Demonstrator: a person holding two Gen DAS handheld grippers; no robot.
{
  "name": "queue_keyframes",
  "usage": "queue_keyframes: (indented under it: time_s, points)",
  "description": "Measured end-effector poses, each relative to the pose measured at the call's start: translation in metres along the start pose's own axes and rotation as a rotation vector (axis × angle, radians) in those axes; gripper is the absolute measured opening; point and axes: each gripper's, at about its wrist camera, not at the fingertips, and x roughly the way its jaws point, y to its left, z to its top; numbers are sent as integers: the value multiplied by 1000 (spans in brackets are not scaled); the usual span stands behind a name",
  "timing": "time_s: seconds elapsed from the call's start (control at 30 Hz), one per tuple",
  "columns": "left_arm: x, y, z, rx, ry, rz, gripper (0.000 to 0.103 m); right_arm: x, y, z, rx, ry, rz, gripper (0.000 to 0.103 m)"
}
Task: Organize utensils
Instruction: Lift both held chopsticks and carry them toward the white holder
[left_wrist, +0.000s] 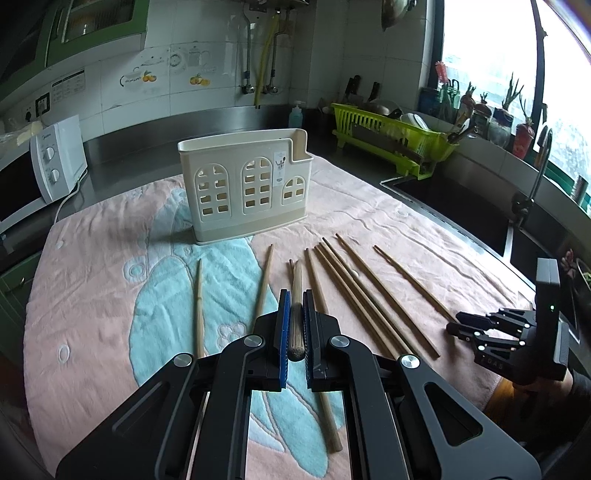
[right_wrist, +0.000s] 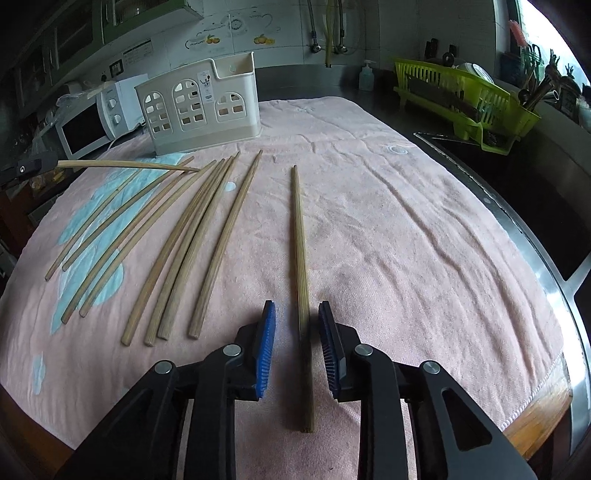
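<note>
Chopsticks (right_wrist: 207, 240) of pale wood lie spread across a pink towel (right_wrist: 406, 240) with light blue patches, most of them fanned side by side on its left half as the right wrist view shows it. One chopstick (right_wrist: 301, 258) lies apart from that group and runs between the blue pads of the right gripper (right_wrist: 297, 314); the jaws stand parted on either side of it and the pads do not press on it, so it rests on the towel.

The left gripper (left_wrist: 295, 299) is clamped on another chopstick (left_wrist: 295, 317), which sticks out forward past its blue pads, its tip lifted off the towel.

A cream plastic utensil holder (left_wrist: 245, 184) with arched window cut-outs stands upright at the far end of the towel. A small paper label (left_wrist: 280, 167) sits on its front; its print is too small to read.

Behind, a white microwave (left_wrist: 55, 162) with two dials carries a brand mark that cannot be made out. A lime green dish rack (left_wrist: 391, 136) stands beside the sink (left_wrist: 461, 206).
</note>
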Motion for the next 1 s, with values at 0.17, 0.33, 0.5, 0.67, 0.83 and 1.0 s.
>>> queue_keyframes:
  time_s: [0.17,0.33,0.5,0.67,0.83,1.0]
  points:
    - [-1,0,1,-5,-1,2,5,-4,-6,2,11,-6,-1,7]
    - [-5,-2,5,-6,-12,6,5,-33,-8,16,-22,-81,-5,7]
    - [-10,-4,9,-7,-31,10,5,-40,-4,23,-79,-88,-2,7]
    - [-13,-6,11,-6,-36,13,5,-26,-8,15,-51,-45,20,7]
    - [-15,-6,14,-9,-43,16,5,-28,-6,14,-42,-55,37,7]
    - [-20,-2,22,-19,-69,19,5,-52,-5,34,-66,-134,55,7]
